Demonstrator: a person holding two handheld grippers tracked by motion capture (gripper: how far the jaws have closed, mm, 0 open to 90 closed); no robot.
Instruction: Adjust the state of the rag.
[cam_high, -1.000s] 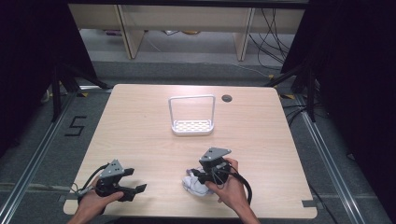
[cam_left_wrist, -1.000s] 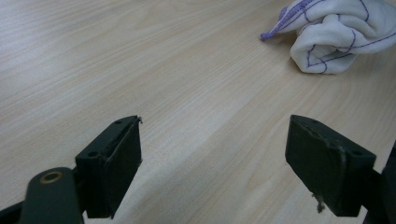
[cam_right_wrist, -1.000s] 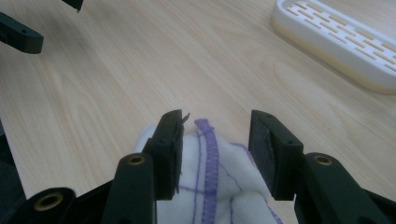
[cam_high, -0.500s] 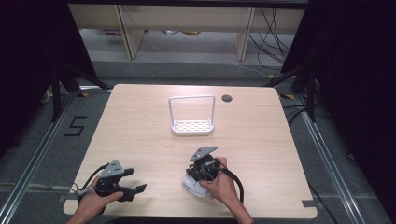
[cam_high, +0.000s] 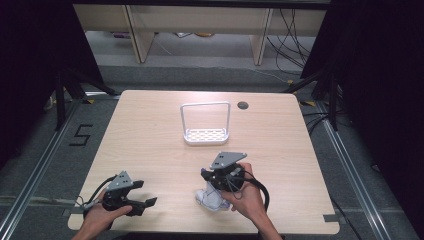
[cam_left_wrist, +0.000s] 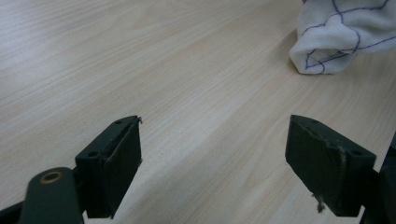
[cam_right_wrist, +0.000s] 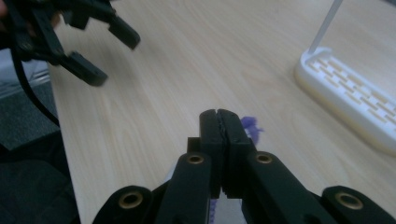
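Note:
A crumpled white cloth (cam_high: 206, 200) with purple stitching lies near the table's front edge. My right gripper (cam_high: 214, 188) points down into it. Its jaws have just been closing and now meet, with a purple-stitched bit of the cloth (cam_right_wrist: 251, 125) showing at my right gripper's (cam_right_wrist: 219, 116) tips. The cloth is drawn up under that gripper. My left gripper (cam_high: 142, 193) rests low at the front left with nothing between its wide-apart jaws. In the left gripper view, the cloth (cam_left_wrist: 345, 32) sits beyond my left gripper (cam_left_wrist: 243, 163) to the upper right.
A white slotted rack (cam_high: 206, 134) with a tall wire loop stands at mid-table, and it appears at the right as a white slotted rack (cam_right_wrist: 345, 98) in the right gripper view. A dark cable hole (cam_high: 243, 105) sits behind it. The table's front edge is close to both hands.
My right gripper has closed on the cloth and risen a little, pulling the cloth up into a peak. The left gripper has stayed in place.

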